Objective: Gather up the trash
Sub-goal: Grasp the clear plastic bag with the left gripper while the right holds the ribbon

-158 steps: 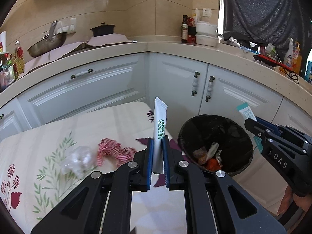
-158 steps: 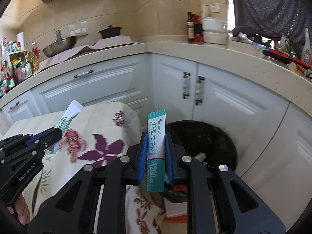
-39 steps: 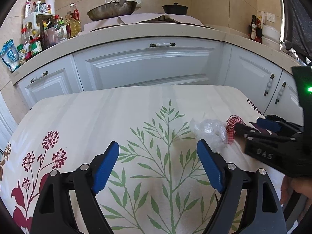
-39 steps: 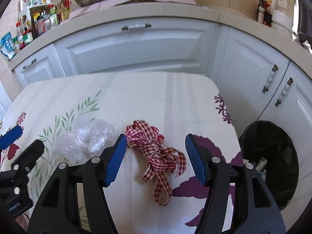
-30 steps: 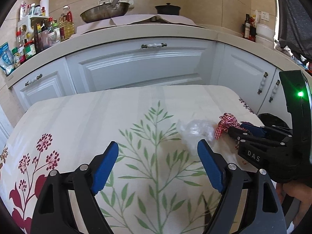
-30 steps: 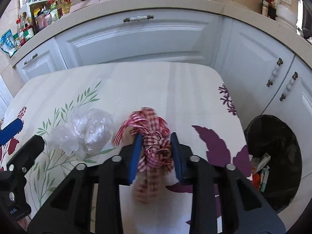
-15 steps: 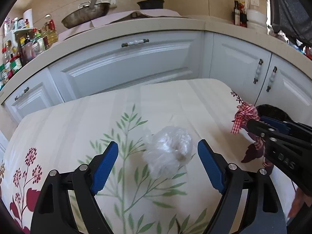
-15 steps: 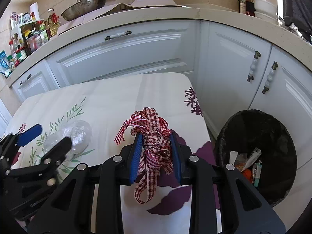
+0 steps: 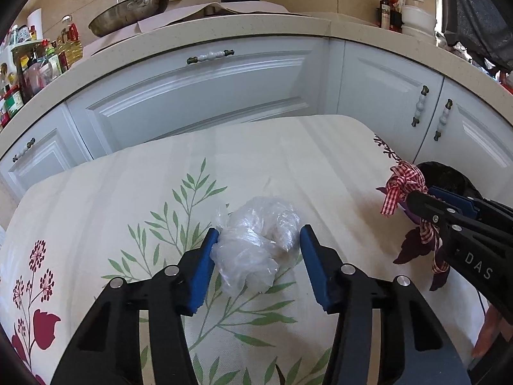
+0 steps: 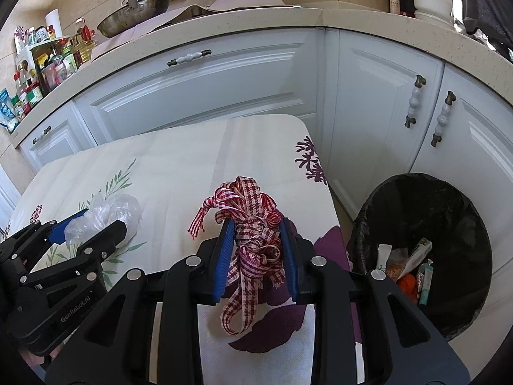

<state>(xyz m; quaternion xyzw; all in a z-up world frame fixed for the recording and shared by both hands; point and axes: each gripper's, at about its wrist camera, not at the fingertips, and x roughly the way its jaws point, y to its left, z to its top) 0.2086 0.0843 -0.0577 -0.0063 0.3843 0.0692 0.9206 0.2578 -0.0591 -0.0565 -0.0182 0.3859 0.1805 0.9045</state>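
A: Where's the ribbon, and which way does it run?

B: The red-and-white checked ribbon is a bundle pinched between the blue pads of the right claw, clamped tight on its middle. Loops bunch up above the pads and loose tails hang below, so its long axis runs roughly along the fingers. It's held above the right edge of the flowered surface, not touching it as far as I can tell.

A: And the left one?

B: The left claw is partly open, its blue pads on either side of a crumpled clear plastic bag that lies on the surface. The left pad touches the bag; the right pad sits just beside it. The bag is a rounded wad with no clear long axis.

A: The bin?

B: A black-lined trash bin stands on the floor right of the surface, with tubes and wrappers inside
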